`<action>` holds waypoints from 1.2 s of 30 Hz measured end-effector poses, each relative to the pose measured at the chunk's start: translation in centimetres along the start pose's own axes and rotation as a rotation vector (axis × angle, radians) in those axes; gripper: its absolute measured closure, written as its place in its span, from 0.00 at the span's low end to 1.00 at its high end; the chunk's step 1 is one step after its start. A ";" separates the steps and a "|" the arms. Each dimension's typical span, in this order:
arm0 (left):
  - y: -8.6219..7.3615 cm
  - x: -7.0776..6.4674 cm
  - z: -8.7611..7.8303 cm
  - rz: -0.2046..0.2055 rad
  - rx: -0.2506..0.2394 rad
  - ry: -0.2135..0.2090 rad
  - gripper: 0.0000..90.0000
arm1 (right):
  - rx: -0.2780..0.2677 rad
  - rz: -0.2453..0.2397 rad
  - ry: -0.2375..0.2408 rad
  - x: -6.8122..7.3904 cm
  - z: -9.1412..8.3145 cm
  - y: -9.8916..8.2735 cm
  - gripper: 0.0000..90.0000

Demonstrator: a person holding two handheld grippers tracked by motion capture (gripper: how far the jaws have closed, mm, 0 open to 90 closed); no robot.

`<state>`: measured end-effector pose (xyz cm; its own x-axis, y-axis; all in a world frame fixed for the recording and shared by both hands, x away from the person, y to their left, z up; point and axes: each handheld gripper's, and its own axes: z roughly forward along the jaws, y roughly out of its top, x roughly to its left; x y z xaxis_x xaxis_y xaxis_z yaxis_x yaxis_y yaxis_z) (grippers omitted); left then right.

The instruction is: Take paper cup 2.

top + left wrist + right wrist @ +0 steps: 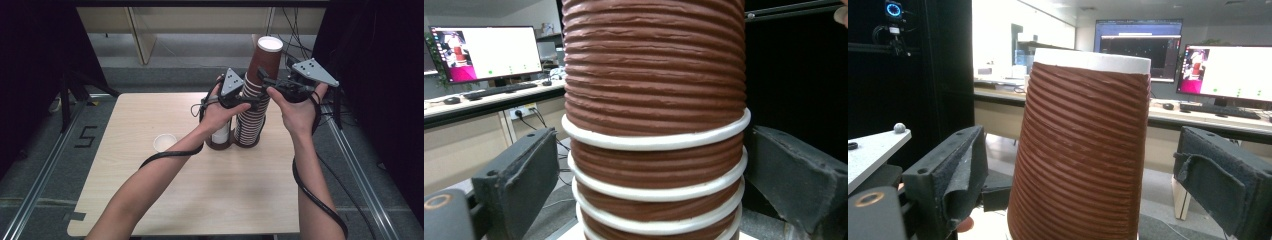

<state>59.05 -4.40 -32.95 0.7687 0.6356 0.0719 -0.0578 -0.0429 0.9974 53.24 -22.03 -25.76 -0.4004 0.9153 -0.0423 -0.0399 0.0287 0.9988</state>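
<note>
Standing on the table [150, 200] is the cup stack [252, 112], upside-down brown ribbed cups with white rims. I am keeping my left gripper [245, 100] around its middle, jaws released, pads just off the ribs on both sides. I am holding my right gripper [267, 82] around the top cup [265, 60], jaws likewise apart, not pressing. Beside the stack's base a shorter stack [220, 137] is standing, and left of that a lone white cup [164, 142] is sitting.
</note>
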 end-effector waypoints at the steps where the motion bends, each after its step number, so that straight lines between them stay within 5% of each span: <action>1: 0.0 0.0 0.1 0.001 0.002 -0.006 0.07 | 0.008 0.001 -0.001 0.0 0.0 0.0 0.09; 14: 0.0 0.1 0.9 -0.026 0.012 -0.020 0.05 | 0.024 0.005 -0.003 -0.1 0.9 0.1 0.08; 36: 0.1 0.2 1.3 -0.012 0.031 -0.026 0.04 | 0.042 0.022 -0.024 -0.1 2.9 0.7 0.07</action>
<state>60.05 -5.32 -32.82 0.7857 0.6157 0.0598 -0.0291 -0.0597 0.9978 55.89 -20.99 -24.97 -0.3786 0.9253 -0.0199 0.0076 0.0246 0.9997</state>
